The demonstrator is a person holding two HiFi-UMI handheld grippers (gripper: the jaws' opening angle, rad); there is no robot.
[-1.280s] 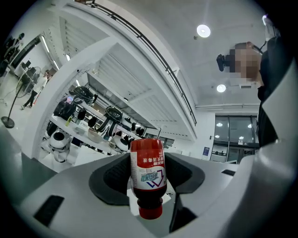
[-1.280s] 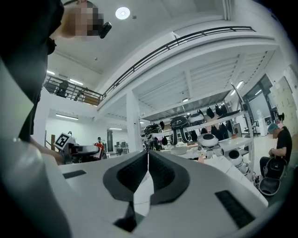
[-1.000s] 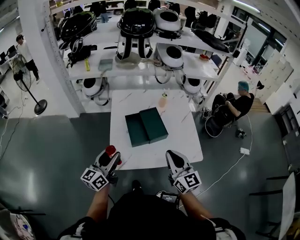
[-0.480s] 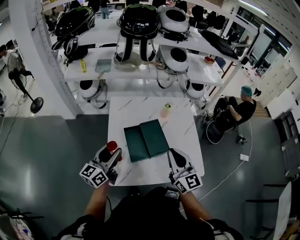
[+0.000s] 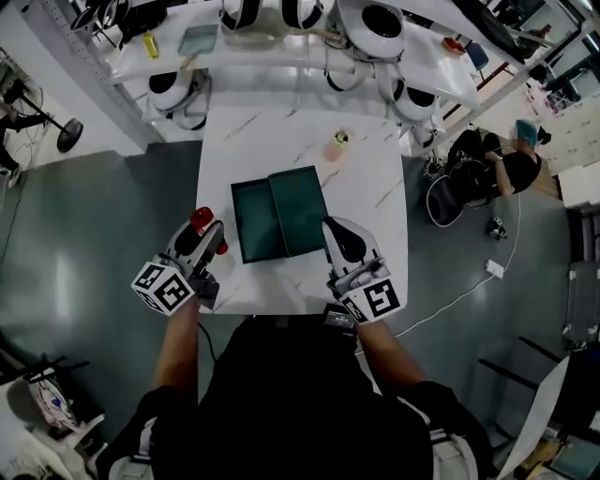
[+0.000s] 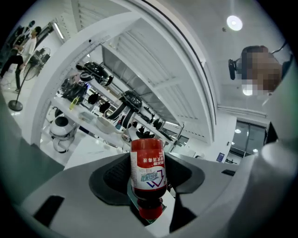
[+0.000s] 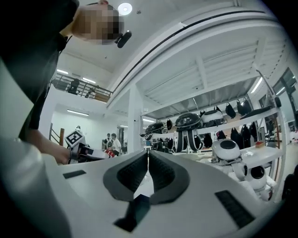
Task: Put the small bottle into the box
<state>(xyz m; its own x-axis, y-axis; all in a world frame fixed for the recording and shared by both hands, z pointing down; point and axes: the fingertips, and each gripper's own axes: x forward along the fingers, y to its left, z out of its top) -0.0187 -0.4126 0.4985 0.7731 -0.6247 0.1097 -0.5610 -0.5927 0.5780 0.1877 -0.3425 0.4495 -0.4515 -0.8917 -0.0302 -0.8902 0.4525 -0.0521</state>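
My left gripper [image 5: 206, 228] is shut on a small red bottle [image 6: 147, 176] with a red cap and a white label; it is held cap toward the camera, and its red end [image 5: 202, 217] shows at the table's left edge. The dark green box [image 5: 281, 213] lies open in the middle of the white table [image 5: 366, 187], lid flat beside the tray. My right gripper [image 5: 336, 234] hovers at the box's near right corner, jaws closed together with nothing between them [image 7: 147, 173].
A small pink-and-green cup [image 5: 337, 146] stands on the table beyond the box. Shelves with white robot heads [image 5: 380, 21] and backpacks run behind the table. A seated person [image 5: 502, 164] is at the right, and a fan [image 5: 66, 131] stands at the left on the grey floor.
The view has moved forward over the table: the box now lies between the two grippers. Both grippers have come up level with the box's near side; the left still holds the bottle.
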